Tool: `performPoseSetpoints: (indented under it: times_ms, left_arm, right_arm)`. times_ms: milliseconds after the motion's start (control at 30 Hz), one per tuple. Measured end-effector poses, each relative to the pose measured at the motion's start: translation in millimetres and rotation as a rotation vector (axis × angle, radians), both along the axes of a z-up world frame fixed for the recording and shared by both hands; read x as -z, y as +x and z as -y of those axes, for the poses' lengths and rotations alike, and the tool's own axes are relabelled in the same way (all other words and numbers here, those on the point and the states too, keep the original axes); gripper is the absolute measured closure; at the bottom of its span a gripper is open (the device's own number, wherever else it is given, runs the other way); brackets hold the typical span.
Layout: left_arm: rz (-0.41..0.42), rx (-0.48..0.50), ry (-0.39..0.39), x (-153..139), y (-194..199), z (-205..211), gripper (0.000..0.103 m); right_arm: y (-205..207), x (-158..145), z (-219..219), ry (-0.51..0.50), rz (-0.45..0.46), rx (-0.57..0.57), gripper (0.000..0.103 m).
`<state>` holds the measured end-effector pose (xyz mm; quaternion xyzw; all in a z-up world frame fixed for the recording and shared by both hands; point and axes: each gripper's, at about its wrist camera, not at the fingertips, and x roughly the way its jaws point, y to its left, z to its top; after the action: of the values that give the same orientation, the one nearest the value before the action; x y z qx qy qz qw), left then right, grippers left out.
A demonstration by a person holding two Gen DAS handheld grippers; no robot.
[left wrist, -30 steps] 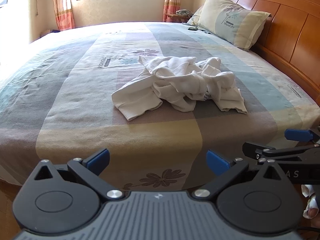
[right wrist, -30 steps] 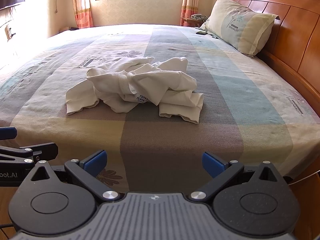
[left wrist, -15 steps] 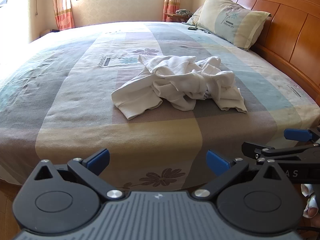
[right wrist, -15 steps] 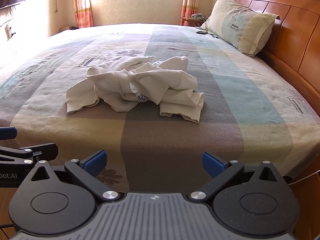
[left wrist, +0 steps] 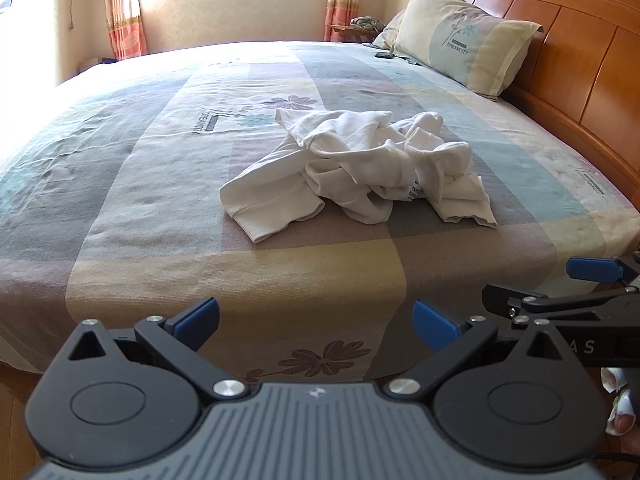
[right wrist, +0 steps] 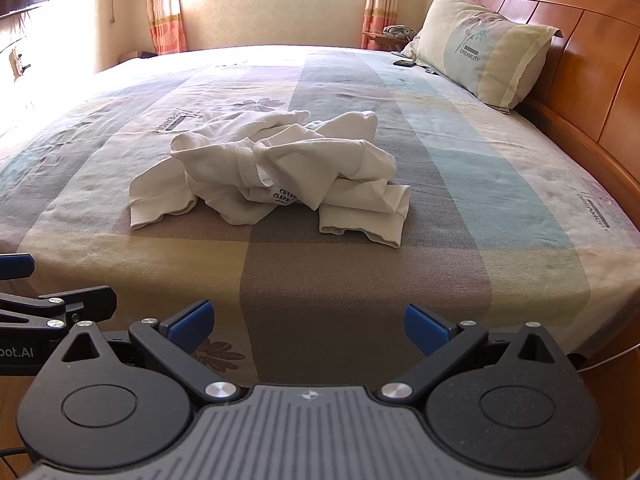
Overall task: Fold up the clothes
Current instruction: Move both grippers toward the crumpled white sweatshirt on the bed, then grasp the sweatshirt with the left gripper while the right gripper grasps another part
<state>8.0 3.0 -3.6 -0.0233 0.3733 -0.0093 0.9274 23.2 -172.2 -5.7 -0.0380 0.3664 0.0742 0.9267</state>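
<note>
A crumpled white garment (left wrist: 360,164) (right wrist: 276,168) lies in a heap near the middle of the bed, with ribbed cuffs and a printed label showing. My left gripper (left wrist: 316,316) hangs open at the bed's near edge, well short of the heap, nothing between its blue-tipped fingers. My right gripper (right wrist: 306,322) is open too, level with the left one and just to its right, also at the near edge. Each gripper shows at the side of the other's view: the right gripper (left wrist: 560,296) and the left gripper (right wrist: 44,300).
The bed carries a patchwork sheet (left wrist: 160,184) in grey, blue and yellow blocks. A pillow (left wrist: 464,48) leans on the wooden headboard (left wrist: 592,52) at the right. A small dark object (left wrist: 384,55) lies near the pillow. Window and curtains stand behind.
Both grippers have edged slightly closer to the bed; the garment sits a touch nearer in both views. Jaws stay open.
</note>
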Motion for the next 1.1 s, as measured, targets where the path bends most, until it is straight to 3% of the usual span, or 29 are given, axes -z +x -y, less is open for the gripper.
performPoseSetpoints:
  times_ms: [433,833,1100]
  left_arm:
    - [-0.017,0.011,0.015,4,27,0,0.001]
    - [-0.055,0.038,0.029,14,78,2,0.001]
    - [-0.084,0.030,0.044,23,124,-4,0.001]
  right_arm:
    - [25,7,1,0.008,-0.019,-0.017,0.000]
    - [69,23,4,-0.002,-0.069,-0.046,0.000]
    - [108,30,16,-0.040,-0.080,-0.005,0.000]
